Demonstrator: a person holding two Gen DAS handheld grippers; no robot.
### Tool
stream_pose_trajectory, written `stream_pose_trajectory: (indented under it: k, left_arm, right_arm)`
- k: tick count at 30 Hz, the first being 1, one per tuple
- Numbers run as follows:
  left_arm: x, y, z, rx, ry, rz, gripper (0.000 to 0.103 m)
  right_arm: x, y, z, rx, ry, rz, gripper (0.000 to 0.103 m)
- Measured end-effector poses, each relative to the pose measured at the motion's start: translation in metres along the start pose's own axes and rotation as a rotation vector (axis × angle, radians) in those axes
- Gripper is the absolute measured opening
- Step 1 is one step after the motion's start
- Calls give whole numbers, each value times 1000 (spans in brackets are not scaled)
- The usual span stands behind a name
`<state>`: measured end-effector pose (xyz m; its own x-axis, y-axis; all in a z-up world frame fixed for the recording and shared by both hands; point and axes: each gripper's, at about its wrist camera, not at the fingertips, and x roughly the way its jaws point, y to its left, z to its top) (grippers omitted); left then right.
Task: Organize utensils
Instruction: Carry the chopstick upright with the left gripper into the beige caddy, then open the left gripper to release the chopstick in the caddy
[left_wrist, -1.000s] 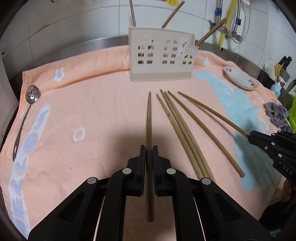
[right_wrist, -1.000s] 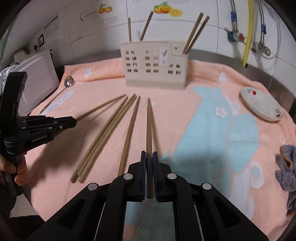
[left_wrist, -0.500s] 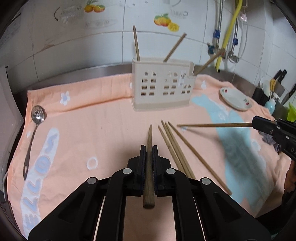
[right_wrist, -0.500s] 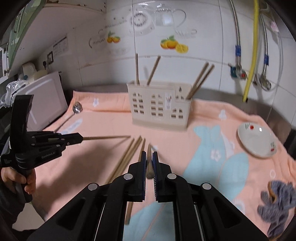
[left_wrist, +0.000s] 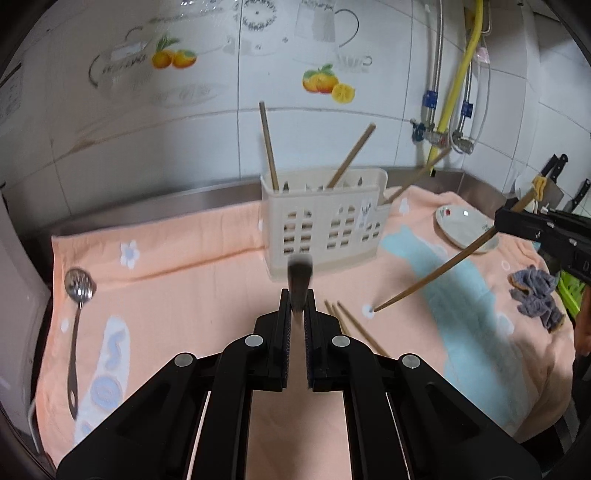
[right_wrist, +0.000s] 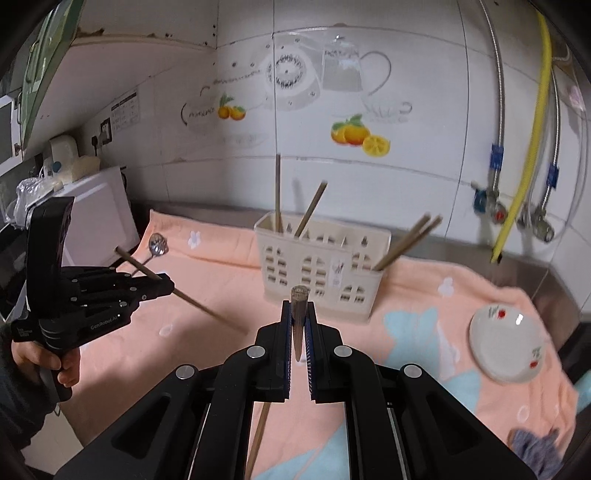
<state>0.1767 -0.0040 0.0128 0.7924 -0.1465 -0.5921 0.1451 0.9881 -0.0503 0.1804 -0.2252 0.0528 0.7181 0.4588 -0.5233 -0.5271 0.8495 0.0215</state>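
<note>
Over the peach towel (left_wrist: 192, 273), my left gripper (left_wrist: 298, 310) and right gripper (right_wrist: 299, 317) each clamped a chopstick (left_wrist: 300, 284) before the holder (left_wrist: 325, 229).

Black hand-held gripper (right_wrist: 168, 287), silver screws, white GenRobot.AI lettering, dark sleeve

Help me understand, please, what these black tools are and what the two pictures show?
There is no robot here: a person holds a two-finger tool in each hand, each with a camera looking along its fingers. One picture comes from the left hand-held gripper, the other from the right hand-held gripper. Each grips one chopstick: left, right. Each also shows in the other's picture. On the peach towel stand a cream holder with chopsticks in it, and lie a slotted spoon, a small plate, a grey rag and loose chopsticks.
</note>
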Motion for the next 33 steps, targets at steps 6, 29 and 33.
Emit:
stream_pose_trajectory:
  k: [6, 29, 33]
  left_arm:
    - [3, -1, 27, 23, -9, -10, 5]
    - [-27, -18, 161, 121, -235, 40, 5]
    - [-8, -13, 167, 95, -220, 36, 5]
  right_arm:
    - [-6, -11, 39, -22, -18, -21, 7]
    - [5, -57, 126, 0, -63, -112, 7]
    - [16, -62, 124, 7, -44, -116, 7]
